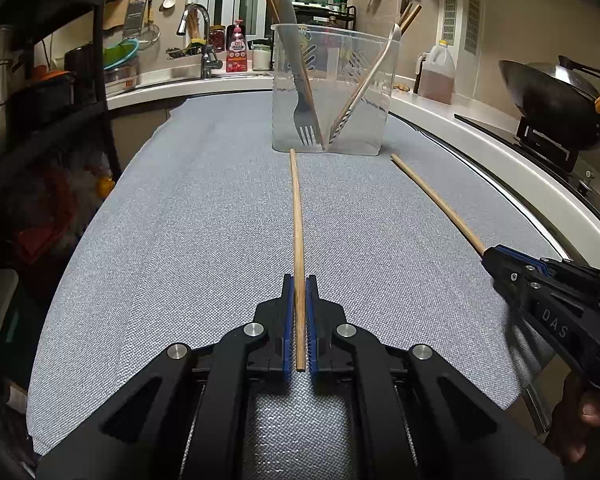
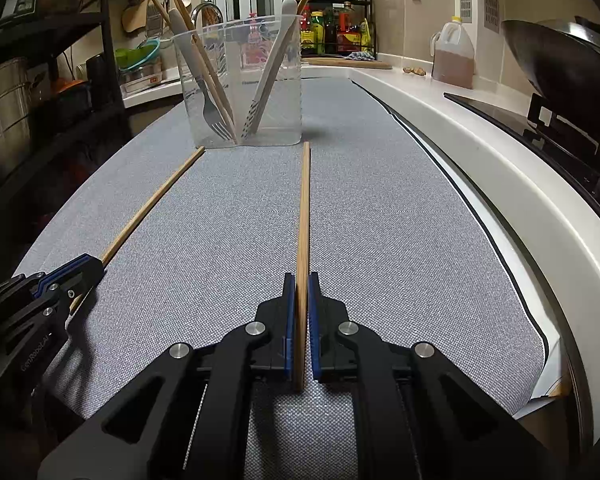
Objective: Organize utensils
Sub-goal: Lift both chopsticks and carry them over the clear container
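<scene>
Inspecting grip, left: your left gripper (image 1: 299, 312) has its blue-padded fingers (image 1: 287, 320) clamped on a long light-wood chopstick (image 1: 297, 220).
Grip, right: your right gripper (image 2: 301, 312) has its fingers clamped on a second light-wood chopstick (image 2: 304, 208).
Chopstick position: each one runs forward from the fingers over the grey woven tabletop (image 1: 180, 220), its far tip just short of the container; whether the tips touch the cloth, you cannot tell.
Container: a clear plastic rectangular tub (image 1: 332, 92) stands upright at the far end of the tabletop.
Contents: a grey-handled metal fork (image 1: 302, 116), tines down, a pale-handled utensil (image 1: 364, 96) and more wooden chopsticks lean inside.
</scene>
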`<state>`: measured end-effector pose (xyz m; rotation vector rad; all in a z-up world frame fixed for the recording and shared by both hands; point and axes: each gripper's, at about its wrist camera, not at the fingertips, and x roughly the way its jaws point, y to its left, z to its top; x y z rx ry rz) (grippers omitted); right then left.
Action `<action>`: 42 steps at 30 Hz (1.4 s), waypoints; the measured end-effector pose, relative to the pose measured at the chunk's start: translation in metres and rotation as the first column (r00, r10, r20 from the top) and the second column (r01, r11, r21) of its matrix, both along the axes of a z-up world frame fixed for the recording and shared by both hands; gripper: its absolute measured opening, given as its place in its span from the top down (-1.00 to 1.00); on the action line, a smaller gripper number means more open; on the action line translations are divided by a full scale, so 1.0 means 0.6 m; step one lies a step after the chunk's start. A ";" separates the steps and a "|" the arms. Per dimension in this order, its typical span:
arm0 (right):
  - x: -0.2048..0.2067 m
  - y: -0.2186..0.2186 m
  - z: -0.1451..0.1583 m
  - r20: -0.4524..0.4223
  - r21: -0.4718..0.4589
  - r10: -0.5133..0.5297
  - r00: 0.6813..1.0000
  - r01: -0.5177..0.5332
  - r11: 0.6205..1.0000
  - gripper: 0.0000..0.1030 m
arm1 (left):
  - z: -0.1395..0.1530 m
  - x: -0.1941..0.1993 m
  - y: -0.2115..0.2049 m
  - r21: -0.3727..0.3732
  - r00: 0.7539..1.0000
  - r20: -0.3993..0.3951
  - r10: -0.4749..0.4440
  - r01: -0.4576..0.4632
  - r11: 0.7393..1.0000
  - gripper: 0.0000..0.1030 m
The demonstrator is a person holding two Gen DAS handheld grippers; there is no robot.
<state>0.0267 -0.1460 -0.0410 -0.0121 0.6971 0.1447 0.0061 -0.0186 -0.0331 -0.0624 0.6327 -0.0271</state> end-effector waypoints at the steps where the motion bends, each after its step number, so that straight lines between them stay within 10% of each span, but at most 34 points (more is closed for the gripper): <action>1: 0.000 0.000 0.000 0.000 -0.001 0.000 1.000 0.000 1.000 0.88 | 0.000 0.000 0.000 0.001 1.000 0.001 0.000 0.000 1.000 0.88; 17: -0.022 -0.011 0.071 0.053 0.050 -0.003 0.999 0.000 0.999 0.88 | 0.047 -0.022 0.003 -0.003 0.998 0.060 -0.008 0.008 1.000 0.89; 42: 0.064 -0.020 0.305 0.196 0.147 0.056 0.979 -0.086 0.985 0.88 | 0.319 0.045 0.048 -0.023 0.966 0.257 -0.026 0.033 0.999 0.89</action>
